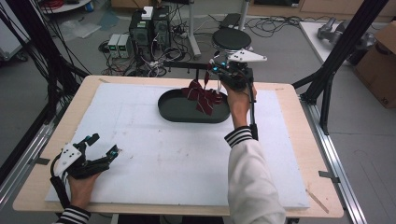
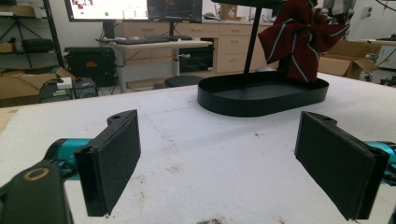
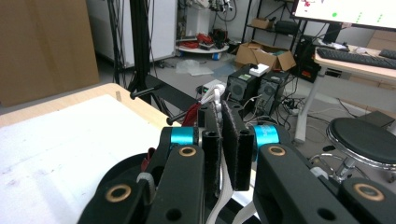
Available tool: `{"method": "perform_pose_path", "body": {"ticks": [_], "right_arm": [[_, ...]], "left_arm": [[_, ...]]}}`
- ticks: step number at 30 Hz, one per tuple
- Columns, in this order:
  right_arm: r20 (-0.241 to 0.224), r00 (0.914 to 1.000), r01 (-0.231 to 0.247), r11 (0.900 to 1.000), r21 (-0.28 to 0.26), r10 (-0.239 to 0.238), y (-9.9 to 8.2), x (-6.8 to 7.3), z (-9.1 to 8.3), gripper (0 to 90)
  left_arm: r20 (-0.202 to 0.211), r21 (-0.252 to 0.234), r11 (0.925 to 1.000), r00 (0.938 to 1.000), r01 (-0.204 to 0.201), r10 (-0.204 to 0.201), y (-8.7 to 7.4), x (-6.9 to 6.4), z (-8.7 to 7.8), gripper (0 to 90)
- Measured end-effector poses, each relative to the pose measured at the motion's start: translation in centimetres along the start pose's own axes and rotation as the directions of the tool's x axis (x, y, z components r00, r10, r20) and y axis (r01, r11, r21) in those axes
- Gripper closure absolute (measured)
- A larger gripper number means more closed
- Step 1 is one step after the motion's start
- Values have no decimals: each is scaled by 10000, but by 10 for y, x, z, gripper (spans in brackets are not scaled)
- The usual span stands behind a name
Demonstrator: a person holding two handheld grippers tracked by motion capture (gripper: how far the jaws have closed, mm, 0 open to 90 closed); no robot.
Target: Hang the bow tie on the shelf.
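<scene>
- R gripper (image 1: 216, 66) fingers clamping white hanger (image 3: 215, 100), holding red striped cloth (image 1: 201, 96) over black tray (image 1: 170, 112), desk 12 o'clock.
- L gripper (image 1: 103, 145) idling at 8, fingers apart.
- Next, likely: hooking it on stand arm (image 1: 184, 66).

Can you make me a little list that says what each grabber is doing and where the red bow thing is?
left gripper: open, holds nothing, low over the white mat
right gripper: shut on a white hanger
bow: dark red with pale stripes, hangs under the right gripper
tray: black, oval, beneath the bow
stand: thin black bar above the tray
</scene>
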State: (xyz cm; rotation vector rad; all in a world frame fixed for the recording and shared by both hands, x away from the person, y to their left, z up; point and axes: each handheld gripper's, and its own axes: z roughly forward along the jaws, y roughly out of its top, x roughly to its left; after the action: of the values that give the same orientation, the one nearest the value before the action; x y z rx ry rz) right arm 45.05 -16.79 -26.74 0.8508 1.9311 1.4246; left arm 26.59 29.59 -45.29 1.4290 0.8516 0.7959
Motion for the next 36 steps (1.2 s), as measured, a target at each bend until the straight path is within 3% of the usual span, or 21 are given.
{"method": "perform_pose_path", "body": {"ticks": [2,6,17,20,36], "right_arm": [[-47,10000,-46,9997,241,48,1,-1,8,862],[32,10000,27,9999,129,-27,5,-2,17,862],[252,9995,-189,9978,635,174,0,-11,40,862],[270,9996,-61,9977,671,43,4,-12,46,861],[456,9990,-60,9928,1200,6,-6,-23,61,861]], "left_arm": [[-4,3,10000,10000,14,-14,0,0,0,148],[-8,-10,10000,10000,14,-14,0,0,0,148],[-6,-31,10000,10000,16,-16,0,0,0,148],[-4,-62,10000,10000,27,-27,0,0,0,148],[54,10,10000,10000,13,-13,0,0,0,147]]}}
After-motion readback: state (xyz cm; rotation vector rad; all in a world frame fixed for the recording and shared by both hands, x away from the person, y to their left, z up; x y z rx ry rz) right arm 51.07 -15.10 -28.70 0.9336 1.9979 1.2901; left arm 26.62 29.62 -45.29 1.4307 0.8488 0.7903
